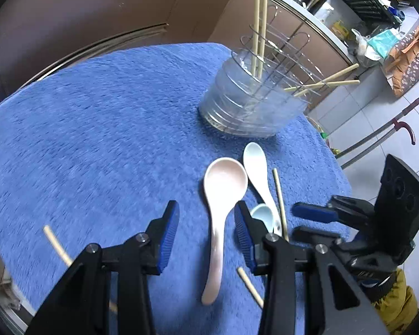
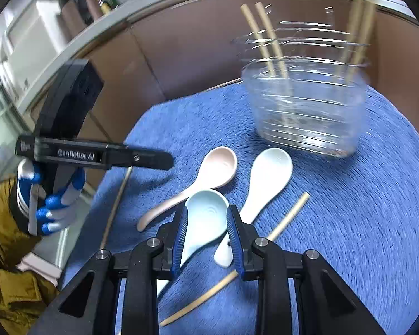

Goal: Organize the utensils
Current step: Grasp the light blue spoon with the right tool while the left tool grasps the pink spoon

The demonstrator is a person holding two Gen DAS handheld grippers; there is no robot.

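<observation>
The left wrist view shows the left tool [image 1: 206, 231] with its blue-padded jaws standing open over the handle of a pale pink ceramic soup spoon [image 1: 222, 192], the pads clear of it on either side. The right tool [image 1: 307, 224] comes in from the right edge of that view, low over the table. The right wrist view alone shows what lies between the right tool [image 2: 206, 234] pads: the bowl of a light blue ceramic spoon [image 2: 205, 217], with the jaws open around it and whether the pads touch it is not clear. A white ceramic spoon [image 2: 265, 178] lies just beside it, and loose wooden chopsticks [image 2: 287, 217] lie scattered near the spoons. A clear ribbed plastic holder with a wire rack [image 1: 251, 103] stands farther back, with chopsticks upright in one part and leaning out of another. This view also shows a gloved hand [image 2: 50, 198], white with blue fingertips, on the left tool's grip, and a mustard-yellow sleeve [image 2: 5, 223]. The table carries a blue fuzzy cloth [image 1: 97, 139]. Behind it run brown cabinet fronts [image 1: 83, 14]; to the right lies a pale tiled floor [image 1: 377, 111].
</observation>
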